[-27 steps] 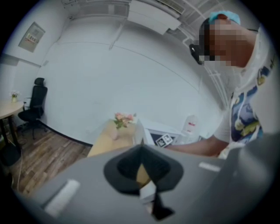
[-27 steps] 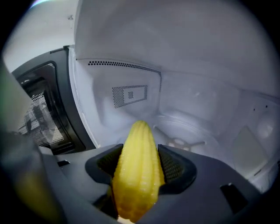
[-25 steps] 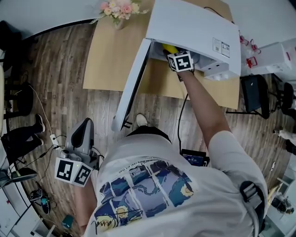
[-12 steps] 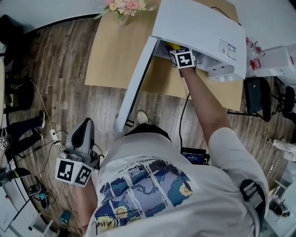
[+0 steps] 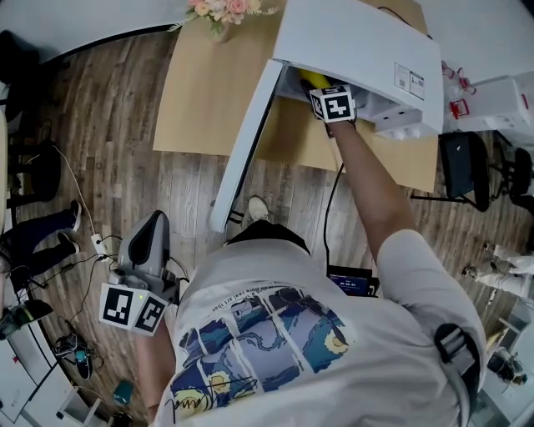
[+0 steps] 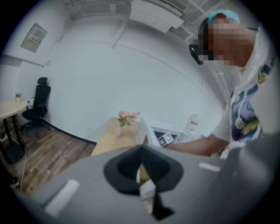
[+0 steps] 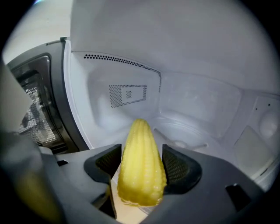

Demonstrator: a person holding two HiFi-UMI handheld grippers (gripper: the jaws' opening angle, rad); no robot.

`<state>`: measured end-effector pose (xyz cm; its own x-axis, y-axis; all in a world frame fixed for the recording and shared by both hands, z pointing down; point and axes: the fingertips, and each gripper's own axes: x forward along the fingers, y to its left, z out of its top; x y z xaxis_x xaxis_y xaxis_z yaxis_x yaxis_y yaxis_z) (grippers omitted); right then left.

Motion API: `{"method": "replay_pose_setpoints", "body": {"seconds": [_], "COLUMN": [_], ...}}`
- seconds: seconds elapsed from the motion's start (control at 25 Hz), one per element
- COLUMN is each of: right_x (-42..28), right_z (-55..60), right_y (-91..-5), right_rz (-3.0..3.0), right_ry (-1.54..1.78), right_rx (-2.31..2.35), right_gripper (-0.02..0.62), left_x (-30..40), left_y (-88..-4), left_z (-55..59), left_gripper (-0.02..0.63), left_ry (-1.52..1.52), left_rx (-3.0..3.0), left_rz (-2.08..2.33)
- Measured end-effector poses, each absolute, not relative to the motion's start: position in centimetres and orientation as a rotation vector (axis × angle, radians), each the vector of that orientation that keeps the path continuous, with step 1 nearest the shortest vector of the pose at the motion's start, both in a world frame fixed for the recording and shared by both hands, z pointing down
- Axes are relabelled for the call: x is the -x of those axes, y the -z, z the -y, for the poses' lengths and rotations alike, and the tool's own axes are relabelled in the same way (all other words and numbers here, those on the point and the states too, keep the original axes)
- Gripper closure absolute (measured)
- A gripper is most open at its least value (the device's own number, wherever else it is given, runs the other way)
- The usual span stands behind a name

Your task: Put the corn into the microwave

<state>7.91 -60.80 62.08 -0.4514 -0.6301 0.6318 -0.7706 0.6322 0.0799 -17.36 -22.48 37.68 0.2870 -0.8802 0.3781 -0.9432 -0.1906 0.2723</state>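
A tan table [image 5: 209, 92] carries a white microwave [image 5: 359, 50], whose door [image 5: 246, 142] hangs wide open on the person's left. The head view shows only the front edge of the cavity [image 7: 197, 109]. Seen from the right gripper view, the cavity holds nothing but its round glass turntable [image 7: 192, 127] on the floor. The person's right arm [image 5: 375, 200] reaches to the opening, and the right gripper [image 7: 142, 165] sits at the mouth of the oven. Its jaws are set a cob's width apart, pressed on either side of the corn [image 7: 141, 162]. The cob's thick end lies between the ribbed pads [image 7: 177, 166], and its tapered tip pokes past them toward the back wall. Whether it touches the turntable cannot be told. The left gripper [image 6: 142, 175] hangs low at the person's side, well away from the table, jaws drawn together on nothing. A small bunch of flowers [image 5: 221, 10] stands at the far edge of the table.
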Motion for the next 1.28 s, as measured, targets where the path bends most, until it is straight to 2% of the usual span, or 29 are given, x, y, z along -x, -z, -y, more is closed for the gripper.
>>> {"method": "replay_pose_setpoints", "body": {"seconds": [0.72, 1.08, 1.28], "right_x": [-12.3, -11.7, -10.5], "right_z": [49.6, 39.4, 32.7], "right_y": [-59.4, -56.2, -54.4], "right_rz": [2.203, 2.248, 2.280], "right_ry": [-0.324, -0.403, -0.444], "right_rx": [-1.210, -1.245, -1.227], "right_gripper": [0.338, 0.539, 0.575], "left_x": [16.9, 17.5, 17.8], "left_y": [-37.2, -37.0, -37.1], "left_z": [18.8, 15.1, 12.5], "left_gripper": [0.600, 0.600, 0.600], "left_ry": [-0.150, -0.080, -0.079], "left_rx": [-2.270, -2.342, -2.378], "left_rz": [1.476, 1.395, 1.354]}}
